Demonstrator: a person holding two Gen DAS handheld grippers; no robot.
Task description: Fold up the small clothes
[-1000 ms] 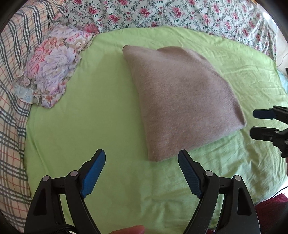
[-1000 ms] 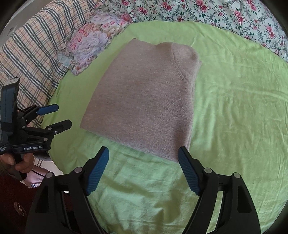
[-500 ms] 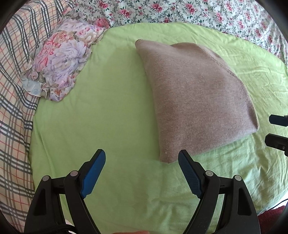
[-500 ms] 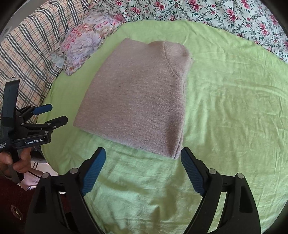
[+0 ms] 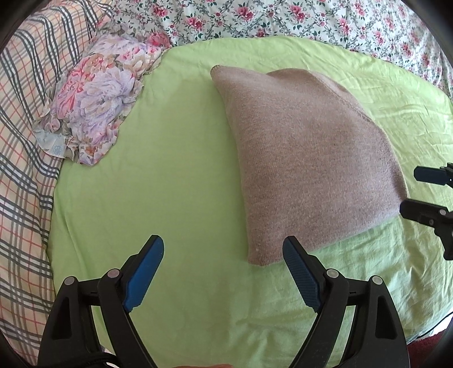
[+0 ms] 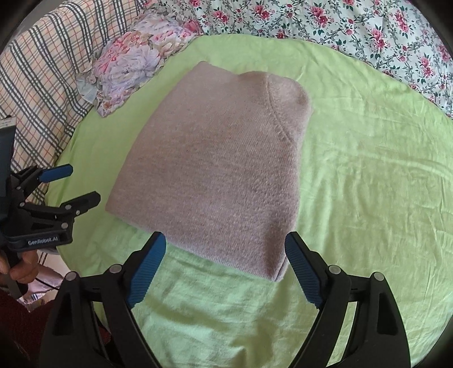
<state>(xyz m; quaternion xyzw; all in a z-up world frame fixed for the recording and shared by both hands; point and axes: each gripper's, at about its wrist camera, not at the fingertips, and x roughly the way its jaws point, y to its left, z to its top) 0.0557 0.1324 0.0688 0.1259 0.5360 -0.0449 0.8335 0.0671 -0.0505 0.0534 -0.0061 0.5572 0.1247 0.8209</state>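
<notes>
A folded taupe knit garment (image 5: 308, 158) lies flat on the green sheet (image 5: 170, 175); it also shows in the right wrist view (image 6: 220, 169). My left gripper (image 5: 223, 252) is open and empty, just short of the garment's near left corner. My right gripper (image 6: 223, 249) is open and empty, its jaws either side of the garment's near edge. The right gripper also shows at the right edge of the left wrist view (image 5: 419, 189), beside the garment's right corner. The left gripper shows at the left of the right wrist view (image 6: 73, 186).
A folded floral cloth (image 5: 99, 93) lies at the sheet's far left; it also shows in the right wrist view (image 6: 136, 62). A plaid blanket (image 5: 22, 119) lies to the left and a flowered bedspread (image 5: 283, 19) behind.
Both grippers moved forward toward the garment. The right gripper's jaws now flank its near edge; the garment sits lower and larger in both views. Both stay open.
</notes>
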